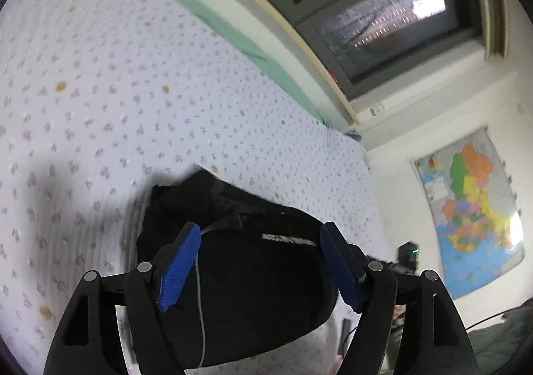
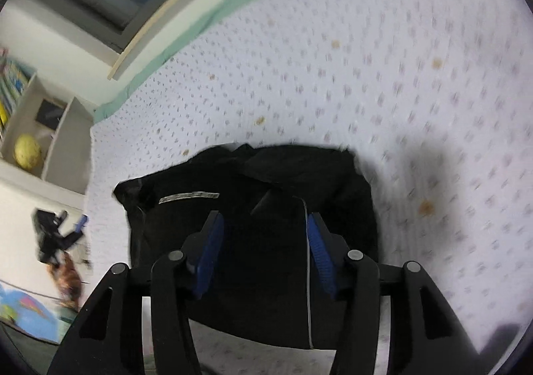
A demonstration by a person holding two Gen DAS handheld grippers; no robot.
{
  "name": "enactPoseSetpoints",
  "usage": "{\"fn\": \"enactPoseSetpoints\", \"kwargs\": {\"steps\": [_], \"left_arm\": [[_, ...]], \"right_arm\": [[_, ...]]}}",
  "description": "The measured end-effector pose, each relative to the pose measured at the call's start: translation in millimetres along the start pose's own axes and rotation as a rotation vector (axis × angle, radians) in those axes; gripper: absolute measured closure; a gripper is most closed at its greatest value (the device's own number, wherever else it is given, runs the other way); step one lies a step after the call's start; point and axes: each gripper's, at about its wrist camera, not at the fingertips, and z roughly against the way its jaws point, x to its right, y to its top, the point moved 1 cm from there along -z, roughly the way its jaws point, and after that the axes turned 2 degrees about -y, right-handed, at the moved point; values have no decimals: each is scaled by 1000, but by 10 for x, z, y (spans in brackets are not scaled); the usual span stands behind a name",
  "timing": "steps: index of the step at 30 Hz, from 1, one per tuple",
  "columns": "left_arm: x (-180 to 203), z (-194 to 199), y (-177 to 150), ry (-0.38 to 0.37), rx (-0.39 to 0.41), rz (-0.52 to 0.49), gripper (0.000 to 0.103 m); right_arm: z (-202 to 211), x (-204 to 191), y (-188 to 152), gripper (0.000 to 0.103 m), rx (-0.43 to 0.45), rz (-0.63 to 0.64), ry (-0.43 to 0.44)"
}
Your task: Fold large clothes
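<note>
Both tools, the left tool [image 1: 260,235] and right tool [image 2: 263,225], are hanging open and empty over the black garment [image 1: 253,291] lying folded compactly on the bed [image 1: 100,75], suggesting folding is nearly finished.

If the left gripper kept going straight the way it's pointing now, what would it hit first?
Most likely the folded black garment lying on the dotted bedsheet. The left gripper is open with nothing between its pads, and the garment fills the space ahead of it. How far off it is cannot be told.

Black folded fabric garment [image 1: 253,278] w/ white stripe, on pale bedsheet [image 1: 100,92] w/ tiny purple floral dots + brownish spots. Blue ribbed gripper pads [image 1: 176,270], mint-green edge strip [image 1: 206,13].
</note>
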Motion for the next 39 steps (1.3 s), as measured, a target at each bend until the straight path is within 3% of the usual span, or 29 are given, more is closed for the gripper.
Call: {"fn": "enactPoseSetpoints", "kwargs": {"steps": [4, 5, 8, 11, 15, 17, 21, 24, 27, 29, 32, 34, 37, 39], "left_arm": [[332, -516, -143, 43, -115, -117, 27], [418, -741, -226, 69, -153, -152, 27], [564, -1443, -544, 127, -267, -216, 27], [550, -2034, -814, 242, -338, -273, 27], [219, -2571, -917, 434, -377, -290, 28], [89, -2694, -883, 467, -373, -283, 27], [67, -2726, -813, 478, -386, -269, 28], [158, -2450, -714, 396, -358, -272, 28], [173, -2099, -534, 411, -286, -301, 28], [78, -1827, -372, 450, -228, -295, 28], [-258, -1496, -115, 504, -157, -216, 28], [-591, -1310, 81, 528, -121, -100, 28], [-824, -1251, 196, 461, -93, 2, 28], [-998, -1322, 231, 457, -117, 37, 28]], "right_arm": [[60, -411, -9, 29, 63, 165, -122], [-73, -551, -34, 29, 51, 223, -156], [-664, -831, -158, 29, -38, 271, -101], [-1353, -1051, -302, 46, -97, 360, -167], [-2061, -1058, -350, 45, -126, 423, -289], [-2209, -986, -318, 45, -135, 404, -298], [-2161, -964, -261, 46, -159, 410, -291], [-1903, -950, -126, 45, -162, 396, -231], [-1510, -796, 69, 45, -76, 374, -234], [-1338, -522, 226, 43, -31, 331, -303], [-1257, -9, 408, 42, -22, 217, -353], [-1237, 312, 516, 41, -13, 149, -348], [-1309, 567, 619, 30, -29, 90, -337], [-1419, 656, 664, 29, -46, 63, -329]]}}
